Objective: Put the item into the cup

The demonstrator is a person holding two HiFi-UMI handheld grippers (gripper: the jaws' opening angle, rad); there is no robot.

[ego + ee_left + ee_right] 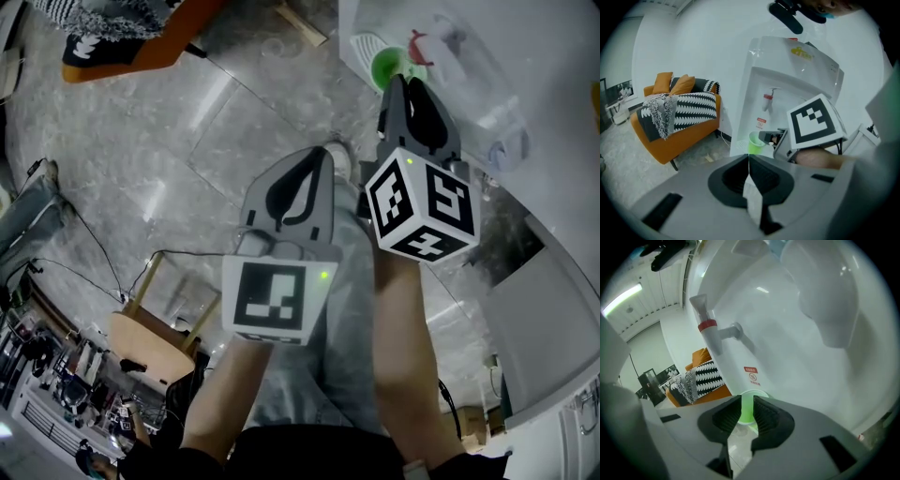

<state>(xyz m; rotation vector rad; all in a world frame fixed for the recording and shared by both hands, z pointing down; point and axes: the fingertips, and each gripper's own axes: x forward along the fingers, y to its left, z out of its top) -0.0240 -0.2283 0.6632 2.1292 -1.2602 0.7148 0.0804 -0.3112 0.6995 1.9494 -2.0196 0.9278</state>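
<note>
Facing a white plastic water dispenser (801,357), our right gripper (746,400) holds its jaws clamped on a green plastic cup (756,142); our left gripper (749,161) has its jaws pinched together on a thin white packet (753,202).

The floor (187,122) is grey, marbled, glossy tile. An orange sofa (670,140) stands on it on dark legs. A white water dispenser (797,79) stands just beside the sofa. Thin black cables (178,251) trail across the tiles. A pale wooden strip (302,23) lies near the dispenser's base.
</note>
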